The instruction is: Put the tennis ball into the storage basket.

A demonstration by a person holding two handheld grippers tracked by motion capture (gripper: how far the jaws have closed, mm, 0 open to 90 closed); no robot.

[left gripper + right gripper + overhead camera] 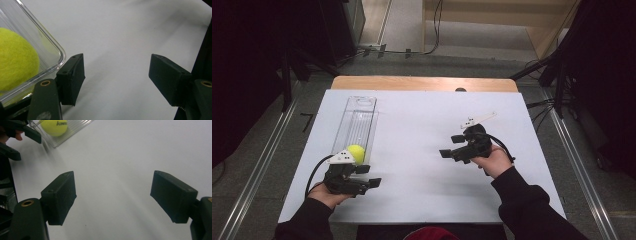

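Yellow felt tennis ball [356,153] sits in the clear plastic tray [362,107]; left gripper [116,80], jaws wide and empty, waits beside it, and right gripper [112,200] gapes empty too.

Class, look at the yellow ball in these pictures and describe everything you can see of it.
The yellow ball is a fuzzy, felt-covered tennis ball, bright yellow-green, with dark printed lettering visible in the right gripper view. It lies inside the clear plastic tray, at the end nearest the person, against its rounded corner wall. The left gripper sits just beside that corner, outside the tray, jaws open and not touching the ball.
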